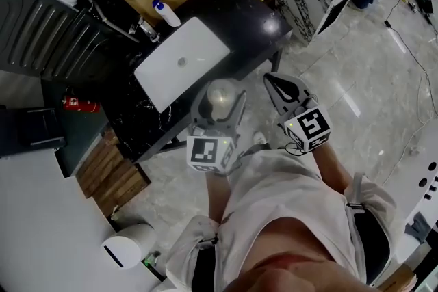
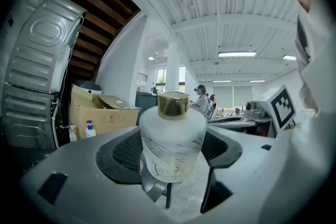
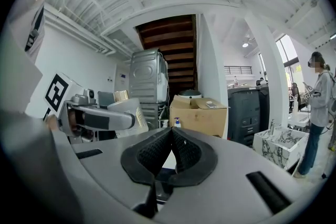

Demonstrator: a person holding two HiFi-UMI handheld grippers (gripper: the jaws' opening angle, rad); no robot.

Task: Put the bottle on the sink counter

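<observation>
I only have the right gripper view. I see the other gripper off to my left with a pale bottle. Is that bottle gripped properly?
Observer: Yes. In the left gripper view the left gripper is shut on the bottle, with a pad pressing each side of its frosted body.
Operator: Where's the sink from there?
Observer: The head view shows the white sink set in a dark counter, just ahead and a bit left of the held bottle.
Operator: And the little blue-topped bottle I see?
Observer: That soap bottle is on the counter at the sink's far side, beside the tap.
</observation>
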